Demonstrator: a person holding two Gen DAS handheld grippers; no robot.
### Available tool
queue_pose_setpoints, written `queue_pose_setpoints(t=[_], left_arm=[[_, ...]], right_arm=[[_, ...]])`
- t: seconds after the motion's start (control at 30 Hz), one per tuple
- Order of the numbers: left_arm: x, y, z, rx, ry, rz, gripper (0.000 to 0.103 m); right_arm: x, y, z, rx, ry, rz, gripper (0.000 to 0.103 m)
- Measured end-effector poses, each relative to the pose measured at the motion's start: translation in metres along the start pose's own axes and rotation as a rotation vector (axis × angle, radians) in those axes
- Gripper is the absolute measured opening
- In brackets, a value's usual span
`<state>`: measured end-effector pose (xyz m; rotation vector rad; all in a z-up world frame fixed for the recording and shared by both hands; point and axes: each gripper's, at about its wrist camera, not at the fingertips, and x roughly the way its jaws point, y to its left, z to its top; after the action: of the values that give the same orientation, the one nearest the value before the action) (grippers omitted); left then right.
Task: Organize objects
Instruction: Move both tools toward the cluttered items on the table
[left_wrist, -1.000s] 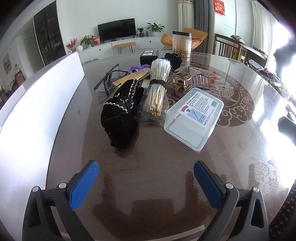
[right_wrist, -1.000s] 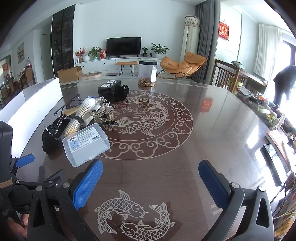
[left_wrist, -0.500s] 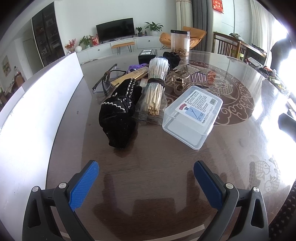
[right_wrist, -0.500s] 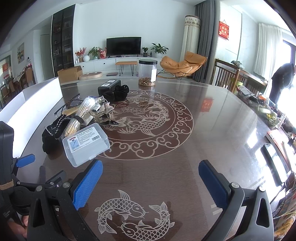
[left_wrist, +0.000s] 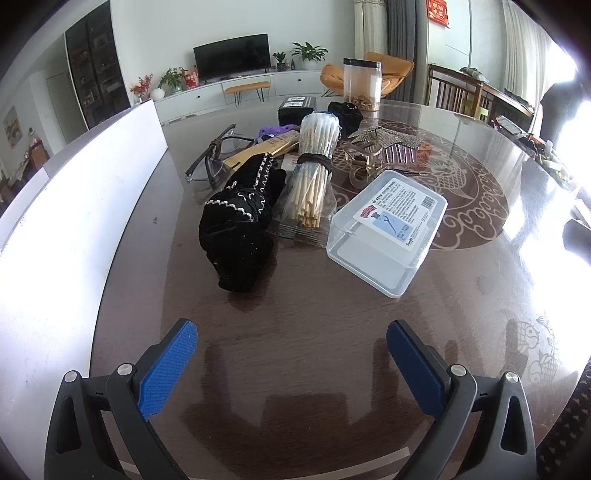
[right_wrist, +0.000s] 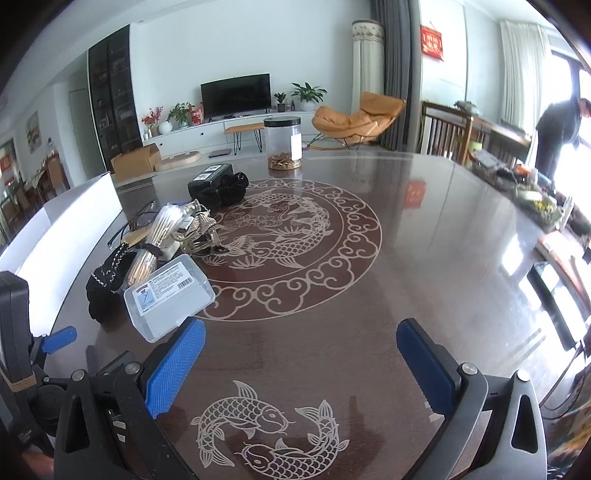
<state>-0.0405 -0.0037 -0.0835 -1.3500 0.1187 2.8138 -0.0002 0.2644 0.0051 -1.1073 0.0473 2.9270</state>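
A cluster of objects lies on the dark round table (left_wrist: 295, 332). A clear plastic box (left_wrist: 388, 229) (right_wrist: 168, 295) with a printed label sits nearest. To its left are a bundle of pale sticks (left_wrist: 314, 173) (right_wrist: 155, 240) and a black embroidered pouch (left_wrist: 240, 229) (right_wrist: 105, 288). Behind them lie safety glasses (left_wrist: 212, 162), a small black box (left_wrist: 296, 109) (right_wrist: 208, 179) and glittery hair clips (left_wrist: 373, 155). My left gripper (left_wrist: 291, 354) is open over bare table, short of the pouch and box. My right gripper (right_wrist: 299, 363) is open to the right of the box.
A tall clear jar (left_wrist: 361, 84) (right_wrist: 283, 143) with a black lid stands at the far side. A white board (left_wrist: 66, 206) runs along the table's left edge. The left gripper's body (right_wrist: 22, 350) shows at the left of the right wrist view. A person (right_wrist: 557, 129) bends over at the far right.
The left wrist view has crept slightly closer to the objects. In the right wrist view the person in the background has straightened and shifted; the right gripper has not moved.
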Motion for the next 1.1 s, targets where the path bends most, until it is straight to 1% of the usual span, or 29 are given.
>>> queue_pose_setpoints(t=[0.07, 0.3, 0.43, 0.5, 0.67, 0.73, 0.77, 0.9, 1.0, 1.1], left_arm=[[0.002, 0.000, 0.000, 0.000, 0.008, -0.005, 0.103], [0.005, 0.002, 0.002, -0.012, 0.029, -0.008, 0.103], [0.008, 0.009, 0.002, -0.049, 0.061, -0.036, 0.103], [0.007, 0.011, 0.001, -0.045, 0.066, -0.033, 0.103], [-0.002, 0.013, -0.009, -0.016, 0.067, -0.053, 0.103], [-0.005, 0.014, -0.013, 0.002, 0.075, -0.065, 0.103], [-0.006, 0.015, -0.014, 0.007, 0.083, -0.067, 0.103], [-0.008, 0.021, -0.015, 0.008, 0.128, -0.066, 0.103], [-0.006, 0.026, -0.014, 0.004, 0.159, -0.063, 0.103], [-0.007, 0.029, -0.014, 0.009, 0.164, -0.066, 0.103]], right_arm=[[0.001, 0.001, 0.000, -0.004, 0.009, 0.002, 0.103], [0.009, 0.017, -0.004, -0.086, 0.045, -0.015, 0.103], [0.010, 0.017, -0.005, -0.092, 0.050, -0.017, 0.103], [0.010, 0.016, -0.005, -0.086, 0.054, -0.015, 0.103], [0.012, 0.020, -0.005, -0.103, 0.068, -0.004, 0.103], [0.014, 0.026, -0.005, -0.127, 0.071, 0.026, 0.103], [0.016, 0.032, -0.006, -0.145, 0.074, 0.061, 0.103], [0.024, 0.047, -0.006, -0.203, 0.085, 0.149, 0.103], [0.032, 0.060, -0.006, -0.241, 0.076, 0.184, 0.103], [0.042, 0.077, -0.007, -0.304, 0.078, 0.225, 0.103]])
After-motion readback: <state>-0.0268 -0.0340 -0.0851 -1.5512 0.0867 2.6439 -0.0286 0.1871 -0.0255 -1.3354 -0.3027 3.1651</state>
